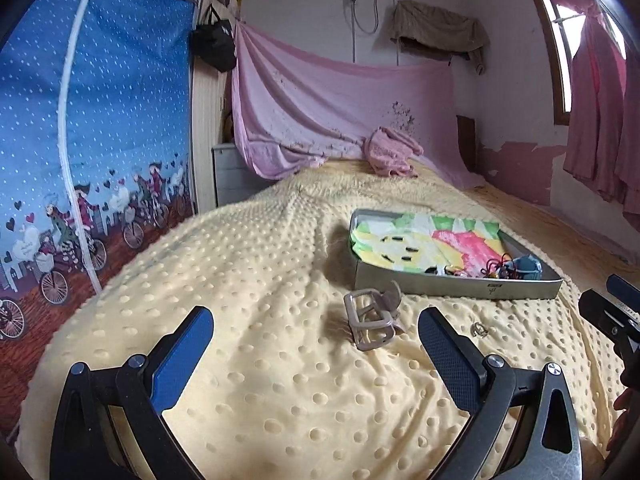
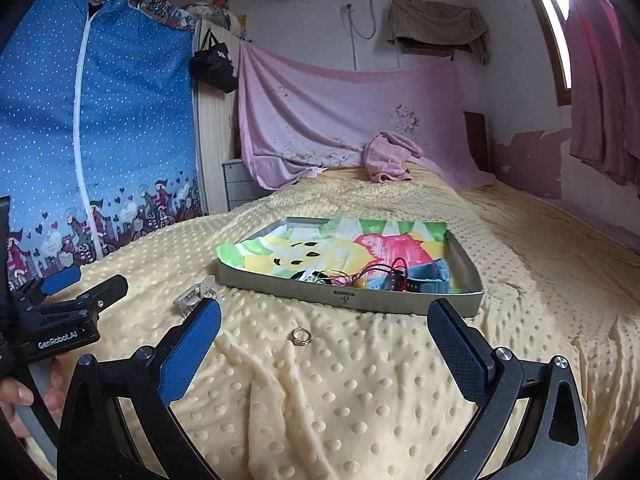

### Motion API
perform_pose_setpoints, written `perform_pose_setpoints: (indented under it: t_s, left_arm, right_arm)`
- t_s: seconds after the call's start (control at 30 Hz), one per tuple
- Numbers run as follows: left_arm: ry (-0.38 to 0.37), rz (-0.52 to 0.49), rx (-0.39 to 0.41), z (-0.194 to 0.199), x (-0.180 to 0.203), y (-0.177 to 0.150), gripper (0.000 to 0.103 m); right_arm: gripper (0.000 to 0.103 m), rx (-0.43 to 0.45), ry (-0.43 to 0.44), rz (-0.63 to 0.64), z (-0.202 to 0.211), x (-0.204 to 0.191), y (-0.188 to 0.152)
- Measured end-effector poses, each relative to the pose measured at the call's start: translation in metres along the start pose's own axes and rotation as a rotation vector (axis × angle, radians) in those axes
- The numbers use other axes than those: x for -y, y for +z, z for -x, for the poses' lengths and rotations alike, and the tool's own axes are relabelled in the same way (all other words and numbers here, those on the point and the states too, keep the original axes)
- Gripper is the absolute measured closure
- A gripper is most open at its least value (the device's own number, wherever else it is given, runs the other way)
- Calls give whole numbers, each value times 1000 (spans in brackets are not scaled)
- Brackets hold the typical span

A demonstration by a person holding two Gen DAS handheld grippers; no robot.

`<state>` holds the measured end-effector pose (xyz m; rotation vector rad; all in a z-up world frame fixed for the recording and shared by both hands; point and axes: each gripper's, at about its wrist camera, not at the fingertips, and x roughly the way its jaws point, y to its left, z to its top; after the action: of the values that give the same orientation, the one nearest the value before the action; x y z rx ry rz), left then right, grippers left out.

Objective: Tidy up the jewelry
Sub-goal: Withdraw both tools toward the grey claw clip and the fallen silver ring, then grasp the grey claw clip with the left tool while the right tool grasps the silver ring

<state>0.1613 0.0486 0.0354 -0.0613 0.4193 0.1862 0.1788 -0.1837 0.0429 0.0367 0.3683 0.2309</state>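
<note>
- A small silver metal ring (image 2: 301, 336) lies on the pale yellow dotted plush blanket (image 2: 360, 400), in front of the shallow grey metal tray (image 2: 352, 300) and apart from it.
- A beige plastic claw hair clip (image 1: 373, 318) lies on the same blanket, left of the ring and near the tray's front corner.
- Inside the tray, on a sheet of paper painted in green, yellow and pink (image 2: 348, 248), sits a tangle of small pieces: thin red cord (image 2: 384, 270), something blue (image 2: 432, 276) and a few small beads too small to make out.
- The tray's front wall carries a small dark printed mark (image 2: 345, 298); its characters cannot be read.
- The right gripper (image 2: 324, 354) hangs just over the blanket with its blue-padded jaws spread wide and holding nothing; the ring lies between the two fingertips, slightly toward the left one.
- The left gripper (image 1: 316, 344) is likewise spread wide and empty; the hair clip lies between its fingertips, nearer the right one, and the ring (image 1: 478, 329) sits just outside that finger.
- In the right wrist view the left gripper's body reads "GenRobot.AI" (image 2: 57, 340) in white letters, with a person's hand (image 2: 24, 396) on the handle below it.
</note>
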Motion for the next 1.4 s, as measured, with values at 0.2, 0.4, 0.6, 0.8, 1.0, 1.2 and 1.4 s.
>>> perform_pose_setpoints:
  t_s: [0.2,0.4,0.6,0.8,1.0,1.2,1.4]
  left_arm:
    - [3,8,-41,-19,0,3,0]
    - [3,-5,-70,-35,8,1,0]
    - [-13,-3,-88,-49,12,1,0]
    - [-72,-12,-105,-62,18,-2,4]
    - [-114,6,-140,-75,19,-4,26]
    - [-163,27,-160,-84,20,-5,38]
    - [-199,26,-181,-91,26,-9,54]
  right_arm:
    - [2,-35,14,-14,-27,3,2]
    - [1,-90,34,10,-60,10,4]
    - [2,-149,70,-7,-84,19,-2]
    - [27,-199,112,11,-102,14,-10]
    - [45,-269,170,24,-121,8,-17]
    - [58,-343,227,46,-139,-2,-23]
    - [72,-370,241,70,-149,-11,-29]
